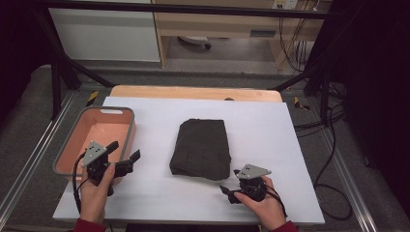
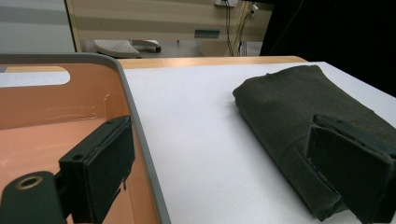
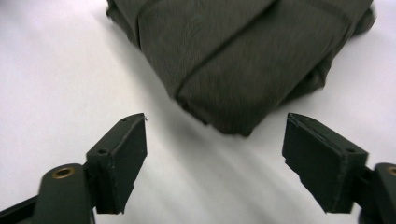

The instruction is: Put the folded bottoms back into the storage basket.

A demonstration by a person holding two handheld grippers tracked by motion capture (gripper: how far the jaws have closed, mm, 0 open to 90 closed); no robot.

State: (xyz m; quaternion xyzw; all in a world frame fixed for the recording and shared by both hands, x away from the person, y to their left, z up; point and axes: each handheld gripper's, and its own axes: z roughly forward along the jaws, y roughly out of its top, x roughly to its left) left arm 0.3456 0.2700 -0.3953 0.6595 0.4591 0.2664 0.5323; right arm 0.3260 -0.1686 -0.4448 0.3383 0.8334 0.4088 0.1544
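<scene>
Dark folded cloth (image 1: pixel 201 149) lies flat beside the pink bin (image 1: pixel 72 145), ready for grabbing. Right tool (image 3: pixel 215 161) gapes wide at its corner; left tool (image 1: pixel 124 157) waits wide, holding nothing.

Right gripper view: right gripper (image 3: pixel 215 161) low over the white table surface (image 3: pixel 56 74), its two black jaws apart, nothing between them. Folded dark cloth (image 3: pixel 243 51) lies just ahead, near corner pointing toward the gap, clear of both pads. Fold seams cross the top. Shadow under the cloth's near edge
</scene>
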